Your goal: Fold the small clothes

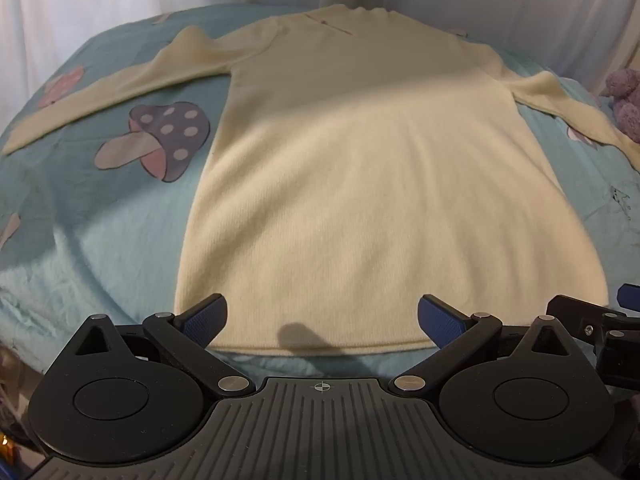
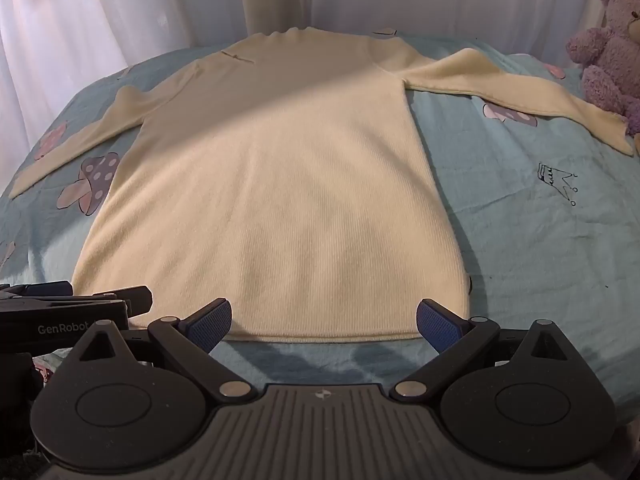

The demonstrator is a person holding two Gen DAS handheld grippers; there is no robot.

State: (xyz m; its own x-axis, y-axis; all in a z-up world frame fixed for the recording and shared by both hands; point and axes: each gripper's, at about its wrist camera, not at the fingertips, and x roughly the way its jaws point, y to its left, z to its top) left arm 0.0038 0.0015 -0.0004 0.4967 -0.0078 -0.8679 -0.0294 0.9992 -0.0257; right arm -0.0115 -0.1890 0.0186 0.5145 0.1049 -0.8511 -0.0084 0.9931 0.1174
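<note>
Lying flat on the bedspread [image 1: 100, 248] — cream sweater [image 1: 360, 184]; left gripper [image 1: 322, 320] and right gripper [image 2: 324, 322] at its hem, jaws spread, empty.

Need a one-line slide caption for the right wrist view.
Open right gripper above the hem of a cream sweater spread flat on a mushroom-print blue blanket, purple teddy bear at far right.

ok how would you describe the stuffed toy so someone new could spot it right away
Start at the teal blanket with the cream sweater spread flat on it. Follow the sweater's right sleeve to its cuff; the teddy bear sits just beyond, the only fuzzy purple thing there.
</note>
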